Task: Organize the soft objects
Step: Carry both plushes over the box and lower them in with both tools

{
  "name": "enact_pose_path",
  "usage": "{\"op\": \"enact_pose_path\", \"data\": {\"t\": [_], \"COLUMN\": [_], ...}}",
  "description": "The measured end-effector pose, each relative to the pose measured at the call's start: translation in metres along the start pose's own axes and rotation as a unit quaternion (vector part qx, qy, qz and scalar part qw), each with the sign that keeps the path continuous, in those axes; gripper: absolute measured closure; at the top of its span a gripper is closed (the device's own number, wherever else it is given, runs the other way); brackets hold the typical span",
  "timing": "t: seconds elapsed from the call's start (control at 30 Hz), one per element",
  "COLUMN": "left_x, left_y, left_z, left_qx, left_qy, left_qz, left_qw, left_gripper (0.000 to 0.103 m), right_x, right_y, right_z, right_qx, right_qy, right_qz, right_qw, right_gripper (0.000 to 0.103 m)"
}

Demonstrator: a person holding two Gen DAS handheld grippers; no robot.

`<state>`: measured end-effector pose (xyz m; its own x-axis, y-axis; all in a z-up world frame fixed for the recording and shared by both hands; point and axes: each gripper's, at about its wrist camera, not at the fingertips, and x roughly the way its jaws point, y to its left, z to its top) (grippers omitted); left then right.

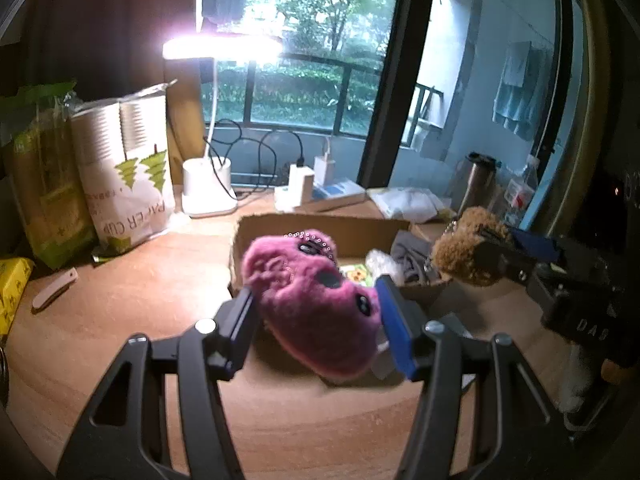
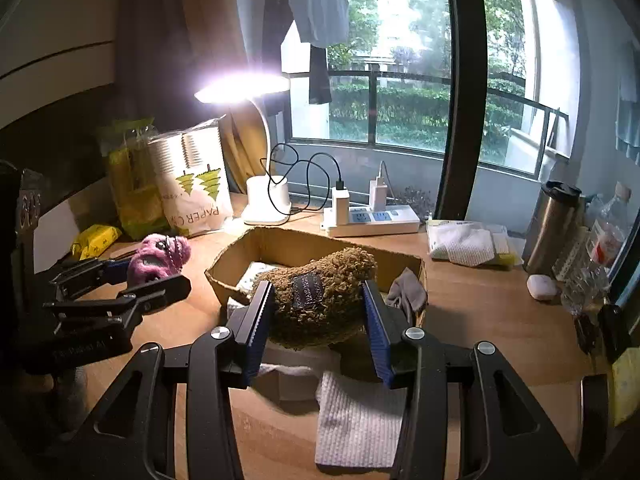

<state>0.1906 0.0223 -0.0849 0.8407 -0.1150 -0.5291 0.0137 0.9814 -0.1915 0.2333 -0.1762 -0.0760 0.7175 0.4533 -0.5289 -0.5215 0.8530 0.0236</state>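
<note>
My left gripper (image 1: 316, 316) is shut on a pink plush toy (image 1: 316, 304) with a bead chain, held above the desk just in front of the cardboard box (image 1: 320, 226). My right gripper (image 2: 316, 312) is shut on a curly brown plush toy (image 2: 320, 292) with a dark label, held over the near edge of the cardboard box (image 2: 308, 244). Each view shows the other gripper at its side: the brown plush toy (image 1: 468, 250) at the right, the pink plush toy (image 2: 158, 258) at the left. Grey cloth (image 2: 408, 292) and other soft items lie in the box.
A lit white desk lamp (image 2: 266, 200), a power strip (image 2: 372, 220) with chargers, a paper-cup bag (image 2: 196, 188) and green packs stand at the back. A steel flask (image 2: 554, 224), bottles and a folded cloth pack (image 2: 468, 244) are at right. A white cloth (image 2: 360, 424) lies below my right gripper.
</note>
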Motion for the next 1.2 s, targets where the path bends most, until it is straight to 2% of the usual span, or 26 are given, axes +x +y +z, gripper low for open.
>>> {"op": "enact_pose_path", "data": {"t": [0.33,0.87,1.1,1.2], "left_x": [0.009,0.06,0.098,0.12], "left_y": [0.007,0.013,0.018,0.021], "left_z": [0.023,0.055,0.055,0.051], "left_qx": [-0.002,-0.004,0.002,0.001], "left_qy": [-0.014,-0.025,-0.008,0.01], "left_qz": [-0.002,-0.01,0.0,0.001], "left_qw": [0.9999,0.9996,1.0,0.9999], "left_gripper": [0.045,0.045,0.045,0.044], "right_x": [0.018,0.067,0.101,0.119], "right_y": [-0.002,-0.014,-0.025,-0.029], "right_z": [0.016,0.039,0.039,0.036], "right_qx": [-0.002,-0.007,0.003,0.008], "right_qy": [-0.006,0.002,0.019,0.033], "right_qz": [0.004,0.008,0.008,0.011], "right_qw": [1.0,1.0,1.0,0.999], "right_gripper": [0.056,0.056,0.056,0.056]}}
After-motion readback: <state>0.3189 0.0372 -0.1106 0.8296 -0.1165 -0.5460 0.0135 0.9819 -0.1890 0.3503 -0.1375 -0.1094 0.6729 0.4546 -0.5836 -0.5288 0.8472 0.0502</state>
